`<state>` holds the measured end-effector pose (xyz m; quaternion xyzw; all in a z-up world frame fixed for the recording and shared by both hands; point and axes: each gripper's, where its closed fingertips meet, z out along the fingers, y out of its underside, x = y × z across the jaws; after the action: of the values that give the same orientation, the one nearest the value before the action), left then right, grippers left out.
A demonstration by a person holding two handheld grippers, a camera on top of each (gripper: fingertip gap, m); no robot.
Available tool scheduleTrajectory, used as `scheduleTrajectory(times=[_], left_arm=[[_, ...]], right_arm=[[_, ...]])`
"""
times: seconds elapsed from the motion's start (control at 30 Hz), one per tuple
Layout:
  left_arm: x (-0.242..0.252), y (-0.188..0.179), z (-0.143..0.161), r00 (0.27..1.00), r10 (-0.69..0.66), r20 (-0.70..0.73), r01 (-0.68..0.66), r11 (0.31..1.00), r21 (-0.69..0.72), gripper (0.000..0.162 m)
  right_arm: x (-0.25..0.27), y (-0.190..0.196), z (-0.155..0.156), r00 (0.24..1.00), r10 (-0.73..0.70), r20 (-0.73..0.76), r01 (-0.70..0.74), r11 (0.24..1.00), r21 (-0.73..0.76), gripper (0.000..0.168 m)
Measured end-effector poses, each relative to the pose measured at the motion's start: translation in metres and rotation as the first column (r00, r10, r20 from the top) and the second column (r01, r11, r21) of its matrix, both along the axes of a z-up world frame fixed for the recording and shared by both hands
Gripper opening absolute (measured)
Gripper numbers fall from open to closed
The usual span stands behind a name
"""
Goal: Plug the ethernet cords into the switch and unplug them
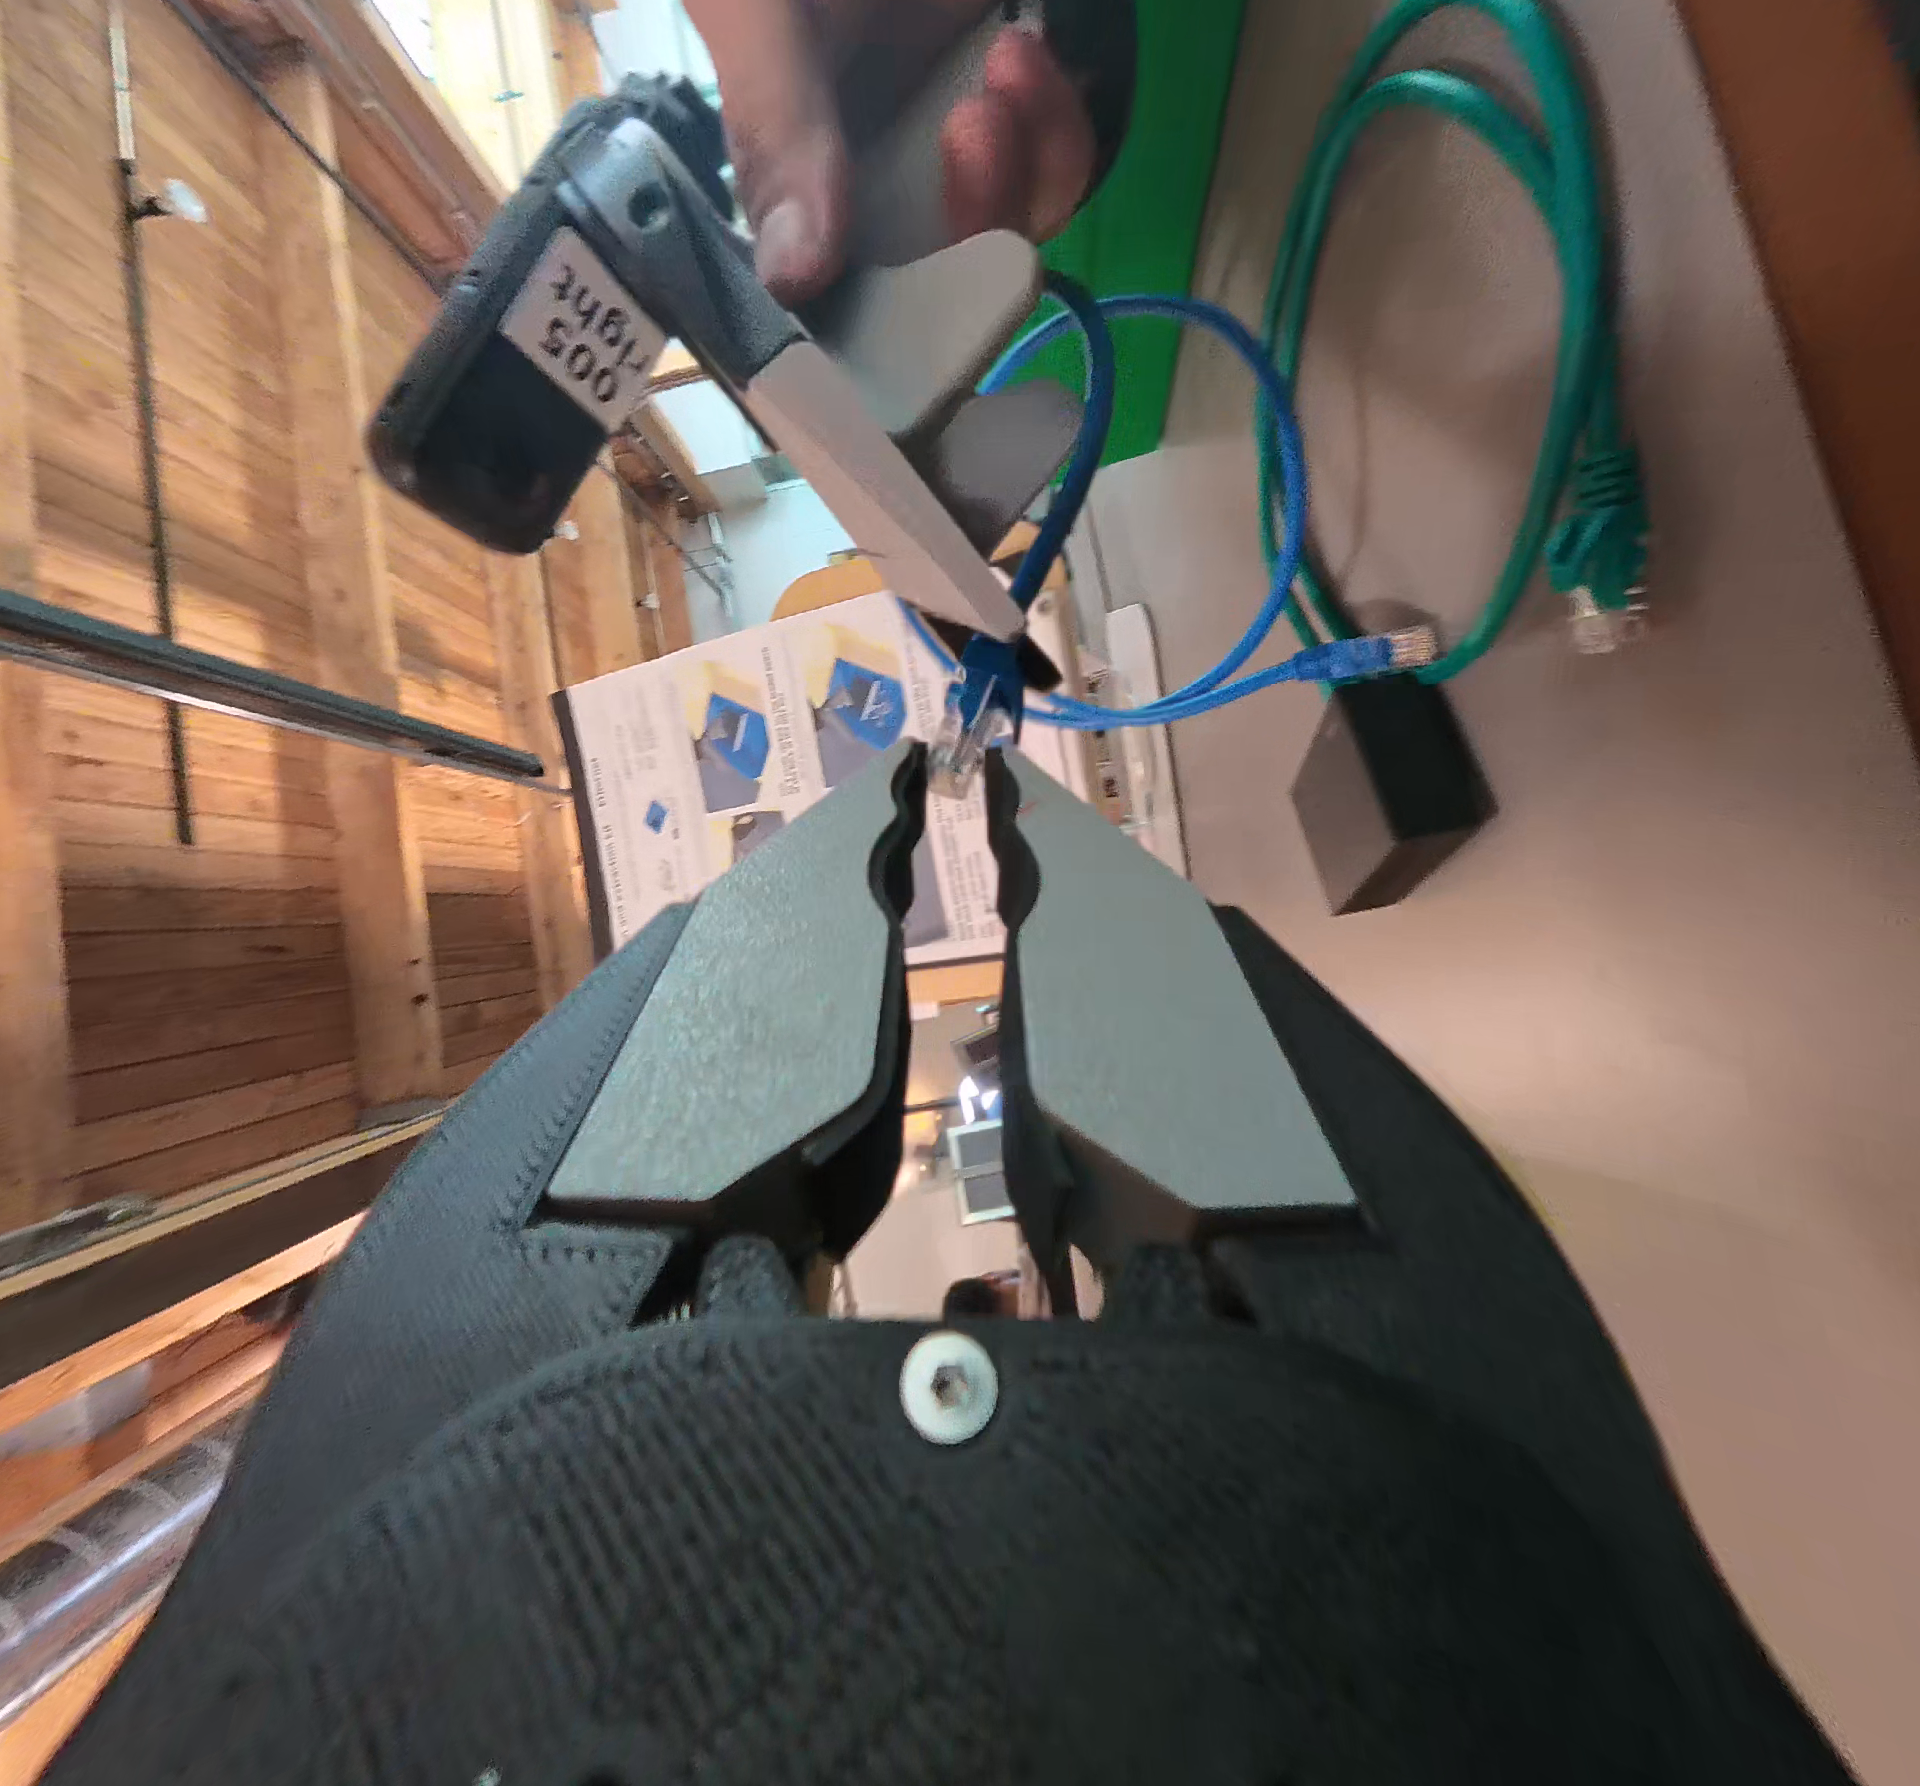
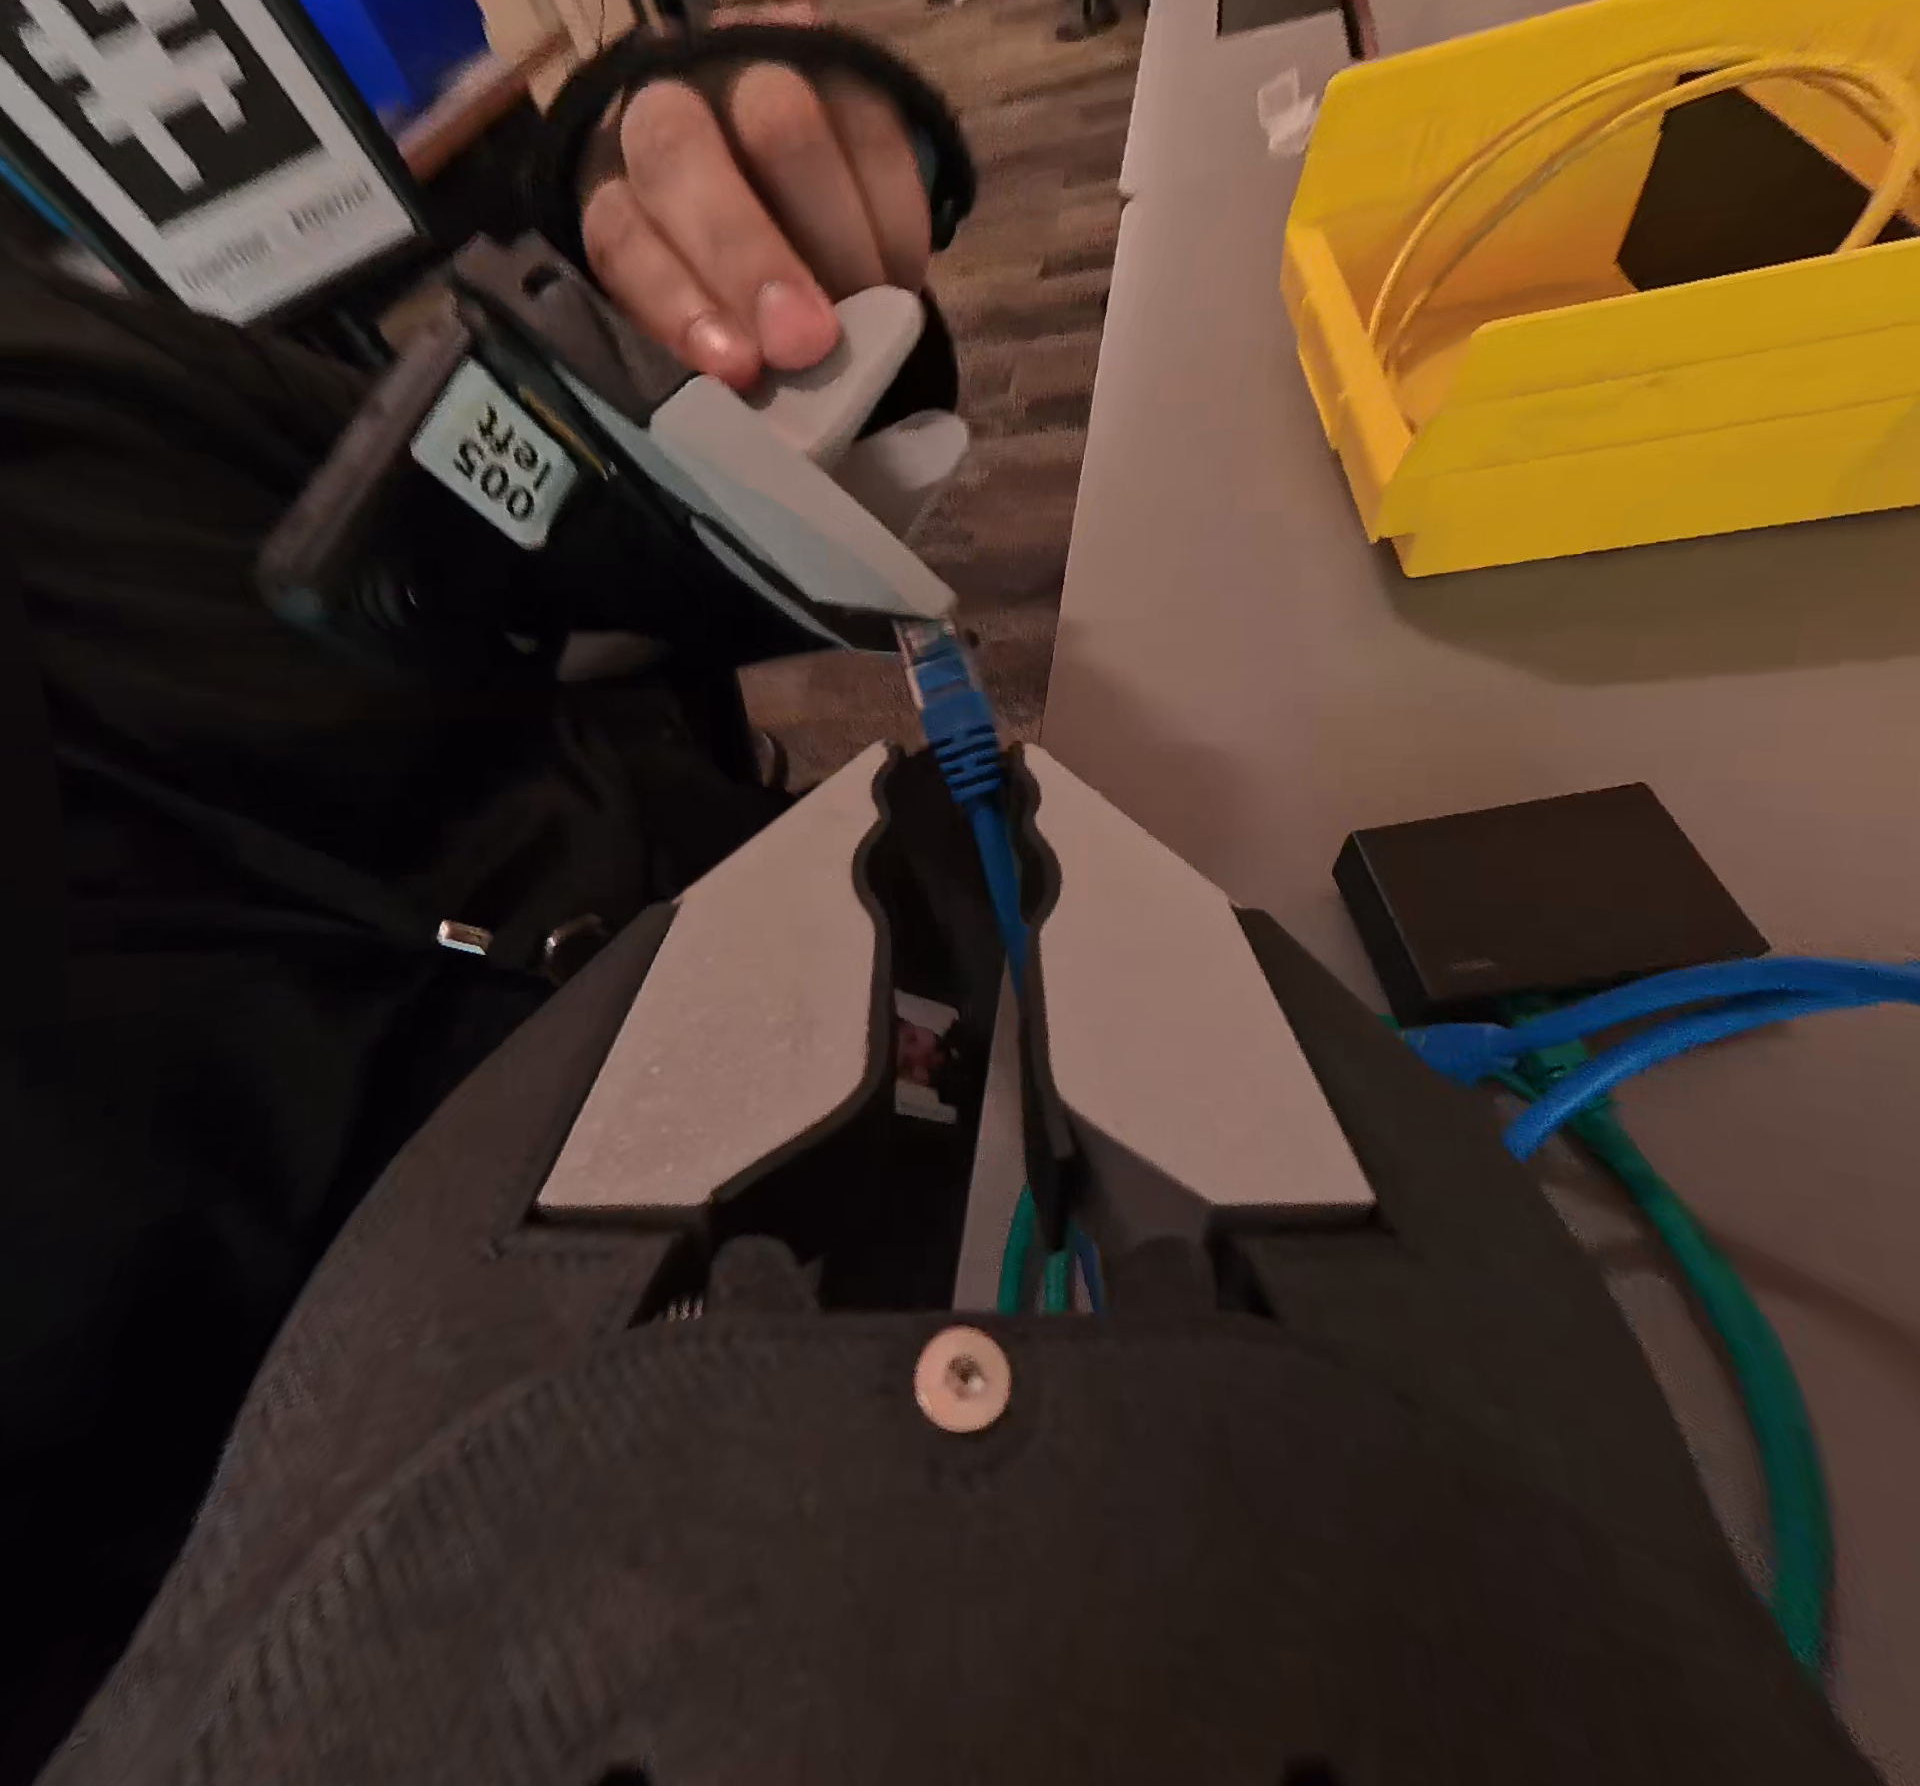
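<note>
A blue ethernet cord [image 1: 1283,448] is held in the air between both grippers. My left gripper [image 1: 954,762] is shut on its clear plug [image 1: 958,747]. My right gripper [image 2: 958,757] is shut on the blue boot [image 2: 961,739] just behind that plug, and the cord runs back between its fingers. The cord's other plug [image 1: 1371,656] lies loose by the black switch [image 1: 1392,786], which also shows in the right wrist view [image 2: 1538,895]. A green cord [image 1: 1590,230] lies coiled on the table with its plug [image 1: 1600,531] free.
The grey table [image 2: 1247,541] carries a yellow bin [image 2: 1662,448] holding a yellow cable, beyond the switch. A green panel [image 1: 1174,178] stands at the table's far side. The table edge [image 2: 1081,510] drops to the floor just left of the grippers. A hand [image 2: 727,209] holds each gripper. My left and right fingertips are right by each other.
</note>
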<state>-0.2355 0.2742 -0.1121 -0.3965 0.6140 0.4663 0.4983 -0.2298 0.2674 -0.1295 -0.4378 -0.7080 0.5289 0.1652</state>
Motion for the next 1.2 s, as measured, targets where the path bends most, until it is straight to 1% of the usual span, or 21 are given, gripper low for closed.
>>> scheduleTrajectory(times=[0.1,0.2,0.27,0.4,0.53,0.6,0.83,0.93,1.0,1.07,1.2], left_arm=[[-0.001,0.001,0.012,1.0,0.007,0.018,-0.008,0.998,0.07,0.009],[-0.006,0.006,0.022,0.999,0.035,0.036,-0.039,0.99,0.139,0.01],[-0.008,0.007,0.026,0.997,0.038,0.062,-0.047,0.987,0.156,0.01],[-0.01,0.01,0.029,0.99,0.033,0.139,-0.053,0.988,0.143,0.009],[-0.015,0.011,0.038,0.987,0.048,0.155,-0.078,0.978,0.196,0.009],[-0.016,0.009,0.044,0.984,0.035,0.173,-0.073,0.973,0.218,0.009],[-0.018,0.003,0.062,0.971,-0.005,0.241,-0.068,0.954,0.293,0.009],[-0.018,0.001,0.066,0.96,-0.019,0.278,-0.065,0.954,0.293,0.009],[-0.02,0.002,0.064,0.958,-0.012,0.288,-0.067,0.962,0.265,0.009],[-0.024,0.009,0.054,0.964,0.026,0.265,-0.086,0.972,0.217,0.01],[-0.034,0.024,0.03,0.973,0.117,0.201,-0.143,0.982,0.12,0.007]], right_arm=[[-0.001,0.007,0.01,1.0,-0.025,-0.011,0.024,0.995,-0.097,0.013],[-0.005,0.01,0.02,0.997,-0.048,-0.062,0.04,0.992,-0.122,0.014],[-0.007,0.011,0.023,0.994,-0.062,-0.095,0.053,0.994,-0.1,0.015],[-0.013,0.014,0.03,0.976,-0.117,-0.183,0.12,0.993,0.005,0.014],[-0.019,0.012,0.039,0.955,-0.169,-0.243,0.191,0.979,0.07,0.011],[-0.019,0.01,0.045,0.948,-0.18,-0.264,0.203,0.977,0.065,0.011],[-0.019,0.003,0.065,0.929,-0.213,-0.304,0.215,0.976,-0.028,0.01],[-0.019,0.0,0.071,0.926,-0.218,-0.309,0.196,0.976,-0.099,0.009],[-0.02,0.001,0.069,0.927,-0.218,-0.305,0.196,0.975,-0.103,0.009],[-0.023,0.007,0.059,0.932,-0.243,-0.268,0.238,0.97,-0.053,0.009],[-0.028,0.021,0.034,0.93,-0.313,-0.192,0.339,0.933,0.119,0.008]])
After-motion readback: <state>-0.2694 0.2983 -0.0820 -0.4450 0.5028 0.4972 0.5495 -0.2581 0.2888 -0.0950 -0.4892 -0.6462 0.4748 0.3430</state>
